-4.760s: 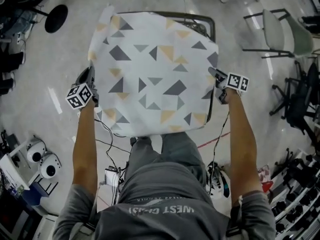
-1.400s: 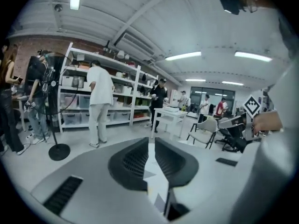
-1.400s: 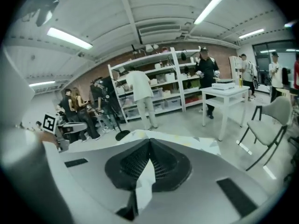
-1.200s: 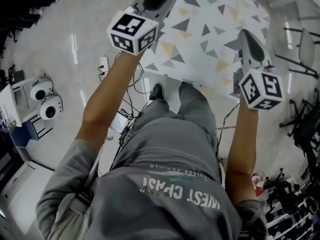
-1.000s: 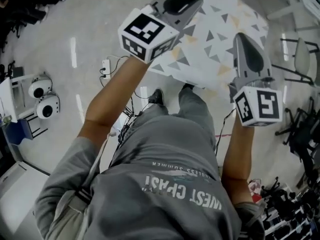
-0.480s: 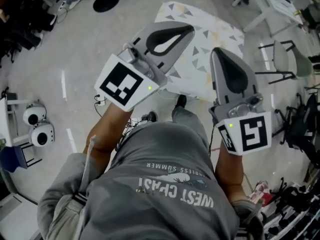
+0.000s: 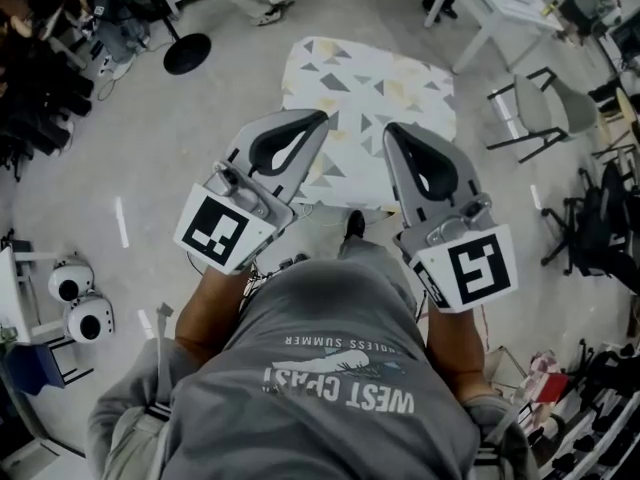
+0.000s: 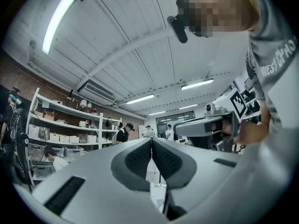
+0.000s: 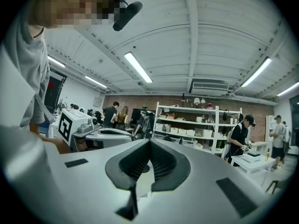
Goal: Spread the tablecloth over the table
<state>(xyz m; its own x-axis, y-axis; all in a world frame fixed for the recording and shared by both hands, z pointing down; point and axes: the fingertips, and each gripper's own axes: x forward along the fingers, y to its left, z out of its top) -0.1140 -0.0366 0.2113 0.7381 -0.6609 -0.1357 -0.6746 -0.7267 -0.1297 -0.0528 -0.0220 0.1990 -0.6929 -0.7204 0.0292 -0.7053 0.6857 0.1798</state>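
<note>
- Left hand-held gripper (image 7: 318, 118): mine. Jaws together, nothing between.
- Tablecloth (image 7: 370, 83): below and beyond both tips, spread flat over surface, which is fully hidden beneath. I judge it light, soft, limp, likely to slide. If straightening is needed, take by near corners or hem.
- Right hand-held gripper (image 7: 392, 130): mine. Jaws together, empty.
- Room: pale glossy floor (image 7: 150, 148) all round. Chair (image 7: 545, 98) right of right tip. Shelving (image 9: 196, 125) ahead.

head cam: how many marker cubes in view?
2. Left cube on the left gripper, right cube on the right gripper, both below the tablecloth in frame. None look hidden.
</note>
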